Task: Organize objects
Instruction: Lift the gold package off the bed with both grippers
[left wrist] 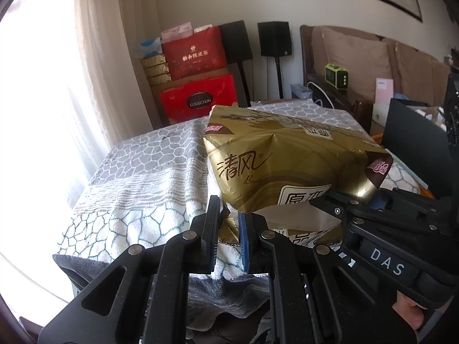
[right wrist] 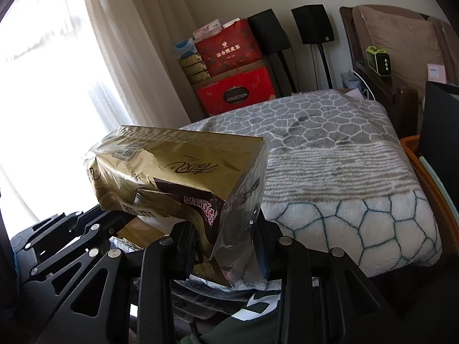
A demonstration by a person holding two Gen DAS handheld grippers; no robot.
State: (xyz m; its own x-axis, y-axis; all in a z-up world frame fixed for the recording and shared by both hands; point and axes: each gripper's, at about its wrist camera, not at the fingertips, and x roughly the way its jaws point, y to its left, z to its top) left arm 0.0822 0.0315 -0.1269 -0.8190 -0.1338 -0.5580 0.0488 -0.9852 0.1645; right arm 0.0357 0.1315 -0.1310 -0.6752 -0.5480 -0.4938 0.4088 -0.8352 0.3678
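Observation:
A gold plastic tissue pack [left wrist: 287,154] with brown lettering hangs in the air over a patterned grey and white blanket [left wrist: 143,189]. My left gripper [left wrist: 229,229] is shut on a thin flap of the wrapper at the pack's near lower corner. From the right, my right gripper [left wrist: 341,209] grips the pack's other end. In the right wrist view the pack [right wrist: 178,169] tilts up to the left, and my right gripper [right wrist: 226,243] is shut on its crumpled end. The left gripper [right wrist: 114,229] shows under the pack's left side. White tissue [left wrist: 301,215] peeks out underneath.
The blanket [right wrist: 330,166] covers a bed-like surface ahead. Stacked red gift boxes [left wrist: 198,100] and two black speakers [left wrist: 274,38] stand at the far wall. A curtain [left wrist: 100,57] hangs left. A black panel [left wrist: 413,143] and an orange-rimmed object [right wrist: 416,157] sit right.

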